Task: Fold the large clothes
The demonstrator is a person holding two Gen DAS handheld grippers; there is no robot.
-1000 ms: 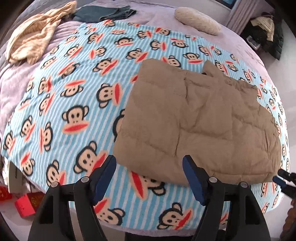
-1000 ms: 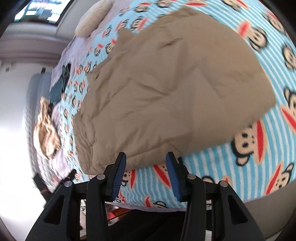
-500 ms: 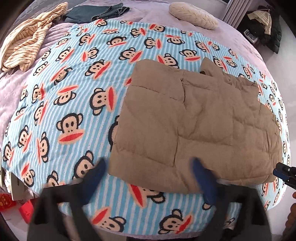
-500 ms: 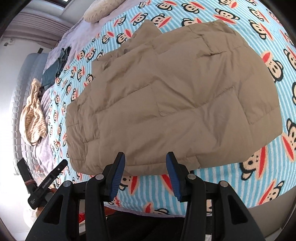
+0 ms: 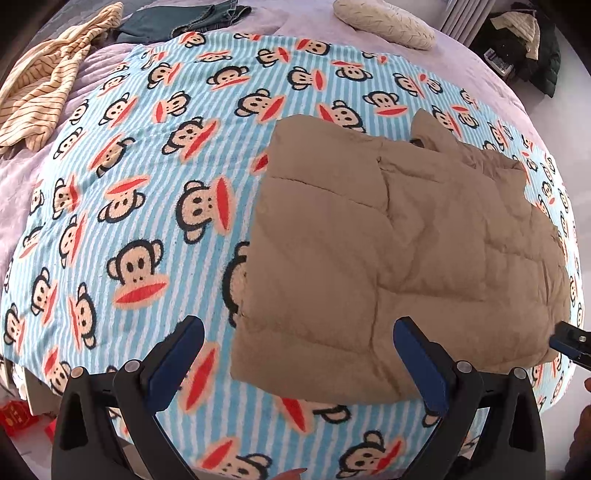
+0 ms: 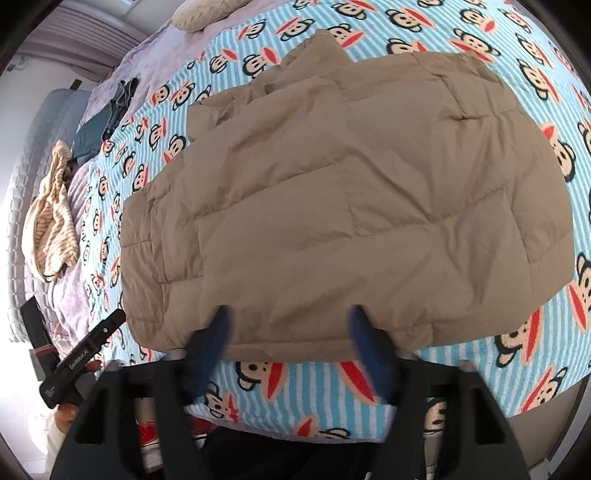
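Both of my tools have just let their jaws spread, and nothing is caught in either. My left hand-held gripper (image 5: 297, 356) now stands as wide as it goes above the near left corner of the tan padded jacket (image 5: 402, 254); a moment ago it was narrower and hung more over the monkey blanket (image 5: 155, 206) beside that corner. My right hand-held gripper (image 6: 291, 345) has just been opening too, its blue pads blurred, and it hangs over the jacket's near hem with no cloth between the pads (a second ago they stood much closer together). The jacket lies flat on the blanket on the bed, already doubled over itself, its collar end pointing away from me toward the pillow (image 5: 384, 22). I judge that one fold is down and released, and that I am lining up both tools along the near edge for the next fold. The striped top (image 5: 44, 92) and the dark jeans (image 5: 177, 22) lie well apart at the far side, untouched.
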